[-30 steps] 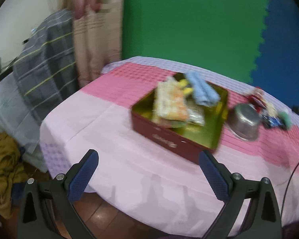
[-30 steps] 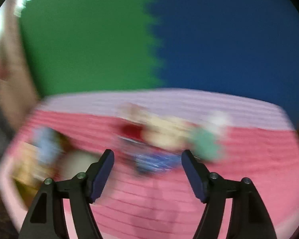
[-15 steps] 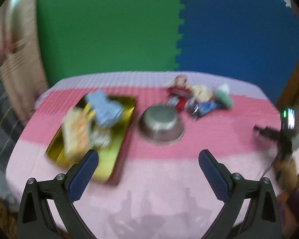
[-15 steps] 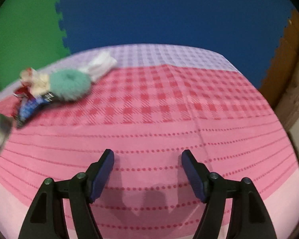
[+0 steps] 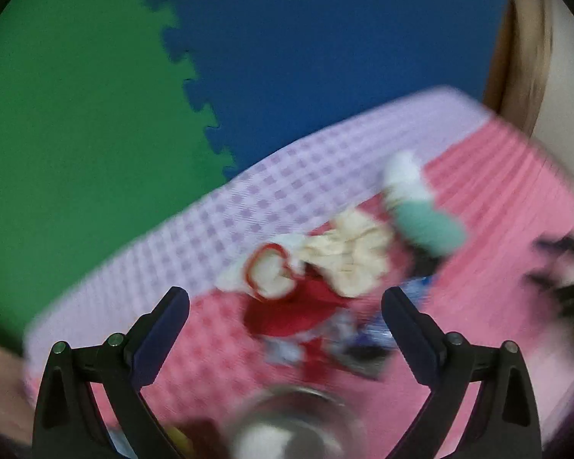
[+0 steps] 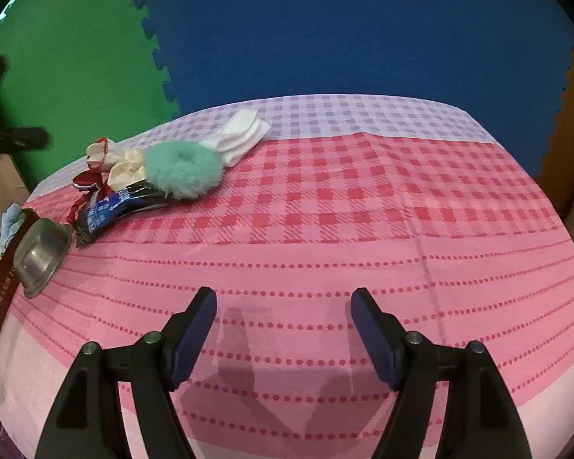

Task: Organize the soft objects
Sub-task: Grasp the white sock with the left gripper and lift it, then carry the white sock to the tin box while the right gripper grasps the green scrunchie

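A pile of soft things lies at the table's far left in the right wrist view: a teal fluffy scrunchie (image 6: 181,170), folded white socks (image 6: 241,134), cream socks with red trim (image 6: 107,153) and a blue-black packet (image 6: 122,206). My right gripper (image 6: 282,298) hangs over bare pink cloth well to the right of them, its jaws opening with nothing between them. The left wrist view is blurred. There my left gripper (image 5: 285,298) stands open just before the pile, with a red cloth (image 5: 298,310) and a cream cloth (image 5: 348,260) showing between its fingers and the scrunchie (image 5: 428,229) further right.
A steel bowl (image 6: 42,256) and a dark red tin box (image 6: 0,298) holding a blue cloth (image 6: 9,222) stand at the left edge. The bowl (image 5: 298,428) lies under my left gripper. Green and blue foam mats line the wall behind the pink checked tablecloth (image 6: 363,210).
My left gripper swept from the tin box past the bowl to the pile, and its view has tilted. My right gripper swung rightward off the pile, then held still over bare cloth.
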